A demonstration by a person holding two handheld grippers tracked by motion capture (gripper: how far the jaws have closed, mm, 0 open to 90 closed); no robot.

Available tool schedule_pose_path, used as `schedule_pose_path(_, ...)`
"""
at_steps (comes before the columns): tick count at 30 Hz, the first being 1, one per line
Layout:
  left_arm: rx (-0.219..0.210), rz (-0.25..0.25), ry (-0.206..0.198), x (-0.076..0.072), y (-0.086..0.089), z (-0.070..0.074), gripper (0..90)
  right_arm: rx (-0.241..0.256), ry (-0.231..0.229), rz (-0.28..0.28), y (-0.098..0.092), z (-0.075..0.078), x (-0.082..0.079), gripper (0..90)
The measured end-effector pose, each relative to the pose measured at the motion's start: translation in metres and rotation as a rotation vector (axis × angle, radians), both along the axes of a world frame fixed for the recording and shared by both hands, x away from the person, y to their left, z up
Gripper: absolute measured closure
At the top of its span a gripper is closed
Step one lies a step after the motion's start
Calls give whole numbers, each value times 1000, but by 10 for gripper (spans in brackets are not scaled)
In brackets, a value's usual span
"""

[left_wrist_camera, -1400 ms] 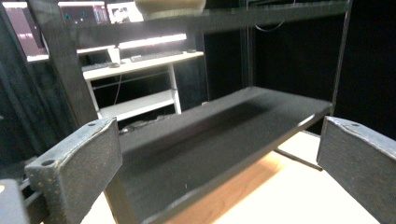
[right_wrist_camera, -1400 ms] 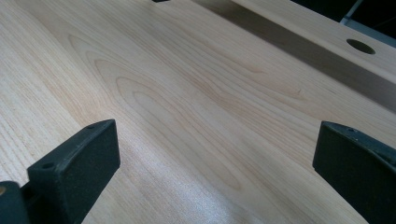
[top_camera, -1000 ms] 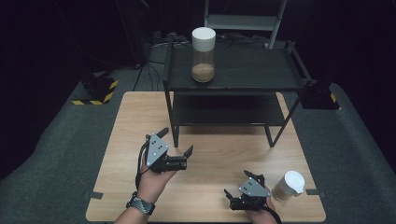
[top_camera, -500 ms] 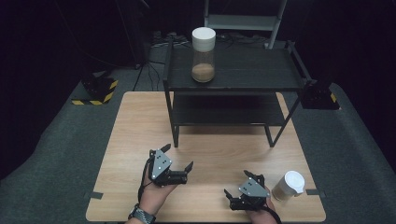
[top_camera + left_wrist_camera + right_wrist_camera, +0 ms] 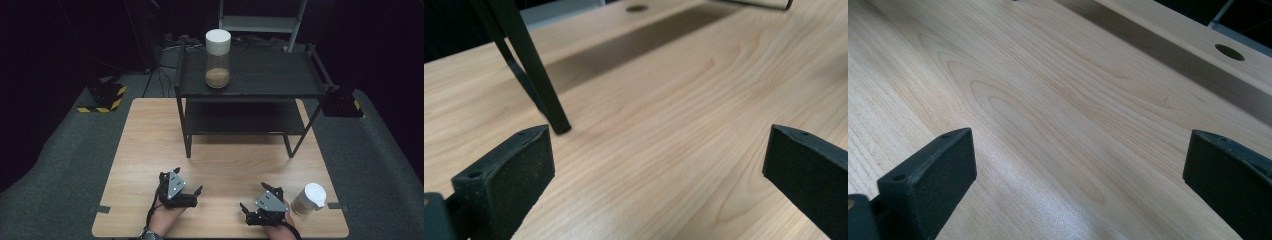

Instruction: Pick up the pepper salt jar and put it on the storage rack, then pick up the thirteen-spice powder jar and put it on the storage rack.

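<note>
Both tongs sit low on the table (image 5: 150, 130), jaws wide and empty, likely resting. The left gripper (image 5: 187, 186) is at seven o'clock, the right gripper (image 5: 257, 200) at five, a small jar (image 5: 309, 198) just beside it.

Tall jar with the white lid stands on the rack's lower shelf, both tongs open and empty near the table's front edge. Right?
Not quite. The tall jar stands on the rack's top shelf, as the high view shows. The rest holds: left tongs and right tongs are open and empty.
</note>
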State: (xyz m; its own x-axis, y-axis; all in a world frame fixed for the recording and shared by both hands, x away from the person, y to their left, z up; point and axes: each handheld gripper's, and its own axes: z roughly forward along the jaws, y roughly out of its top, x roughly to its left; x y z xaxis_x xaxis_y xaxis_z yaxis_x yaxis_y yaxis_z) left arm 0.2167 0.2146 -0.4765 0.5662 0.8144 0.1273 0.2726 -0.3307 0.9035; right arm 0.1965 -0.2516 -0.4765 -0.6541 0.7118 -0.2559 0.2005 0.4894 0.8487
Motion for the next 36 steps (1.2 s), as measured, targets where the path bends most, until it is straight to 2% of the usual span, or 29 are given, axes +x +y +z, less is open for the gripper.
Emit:
schedule_pose_path(1,29,0,6,0,-1,-1,4,0,0,0,0,0,0,0)
schedule_pose_path(2,29,0,6,0,-1,-1,4,0,0,0,0,0,0,0)
schedule_pose_path(5,71,-4,14,0,-5,-4,4,5,5,-5,0,0,0,0)
schedule_pose_path(8,110,-11,-1,-2,-9,-4,5,13,7,-11,-1,0,0,0)
schedule_pose_path(10,155,-20,-17,-4,-15,-4,5,15,10,-13,-1,0,1,0)
schedule_pose_path(11,155,-20,-17,-4,-15,-4,5,15,12,-12,-1,0,1,0)
schedule_pose_path(12,183,-27,-26,-5,-19,-4,5,14,12,-10,-1,1,1,0)
schedule_pose_path(14,265,-44,-51,-9,-30,-4,8,10,12,0,-2,1,2,0)
schedule_pose_path(15,265,-44,-51,-9,-30,-4,8,10,12,0,-2,1,2,0)
schedule_pose_path(16,312,-61,-55,-10,-36,-3,10,2,12,12,-2,1,2,0)
schedule_pose_path(19,322,-74,-56,-9,-36,-3,11,6,11,8,-1,1,3,0)
schedule_pose_path(25,274,-73,-46,-7,-29,-3,11,34,12,22,-7,-1,4,0)
schedule_pose_path(27,276,-89,-48,-7,-27,-3,11,49,7,29,-9,-2,4,0)
schedule_pose_path(30,279,-87,-53,-8,-27,-3,11,31,-5,38,-9,-2,2,0)
schedule_pose_path(33,277,-88,-61,-9,-27,-4,12,44,-5,34,-10,-1,1,0)
schedule_pose_path(35,268,-93,-52,-7,-25,-3,11,58,-39,54,-12,-2,-2,0)
schedule_pose_path(36,243,-86,-41,-6,-22,-3,11,63,-43,59,-12,-2,-3,0)
